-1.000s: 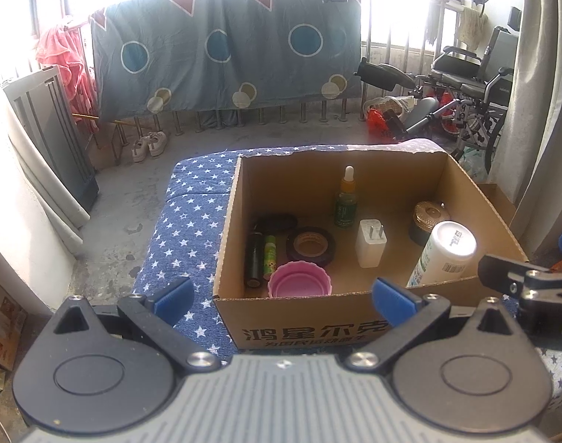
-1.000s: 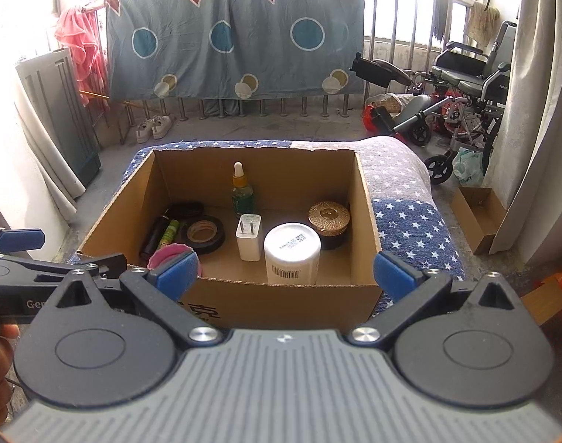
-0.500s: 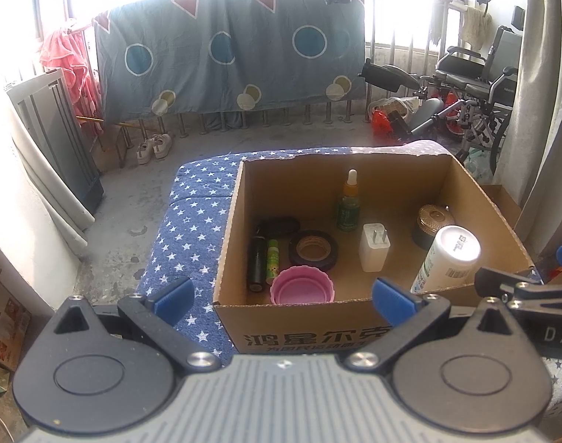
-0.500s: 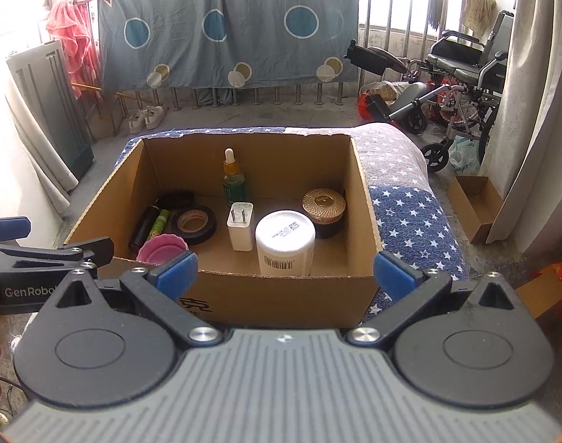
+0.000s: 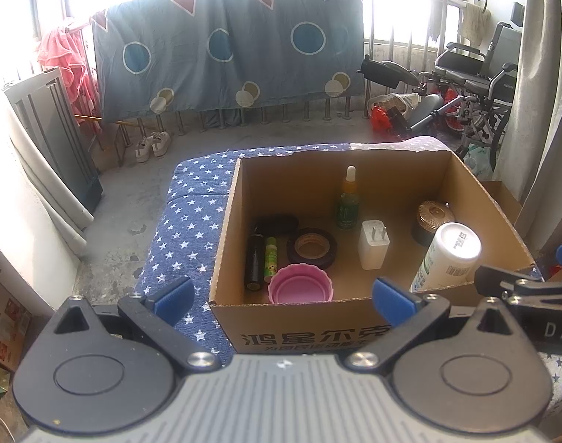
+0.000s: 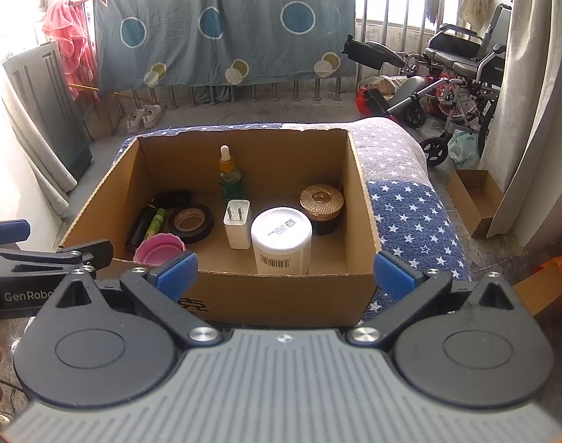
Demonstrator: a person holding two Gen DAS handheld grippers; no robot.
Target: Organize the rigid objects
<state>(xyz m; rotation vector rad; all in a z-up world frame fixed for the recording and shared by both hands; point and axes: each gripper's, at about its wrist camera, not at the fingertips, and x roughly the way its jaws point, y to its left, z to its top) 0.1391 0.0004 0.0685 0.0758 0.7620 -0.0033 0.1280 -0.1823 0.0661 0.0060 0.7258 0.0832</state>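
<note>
While both grippers' fingers (image 5: pixel 171 294) (image 6: pixel 391 272) hang spread, the cardboard box (image 6: pixel 292 295) holds a white bottle (image 6: pixel 281 240), charger (image 6: pixel 237 223), tape roll (image 6: pixel 190 222).

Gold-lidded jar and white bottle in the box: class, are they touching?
Cannot tell. In both wrist views the white bottle overlaps the gold-lidded jar, hiding any gap or contact between them.

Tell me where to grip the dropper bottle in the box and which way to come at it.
Grip the dropper bottle by its green body, below the narrow neck, coming down from above and in front. It stands upright near the back wall of the cardboard box, apart from the white charger, so the jaws could probably close on its left and right sides. Either gripper, left or right, is open and empty.
</note>
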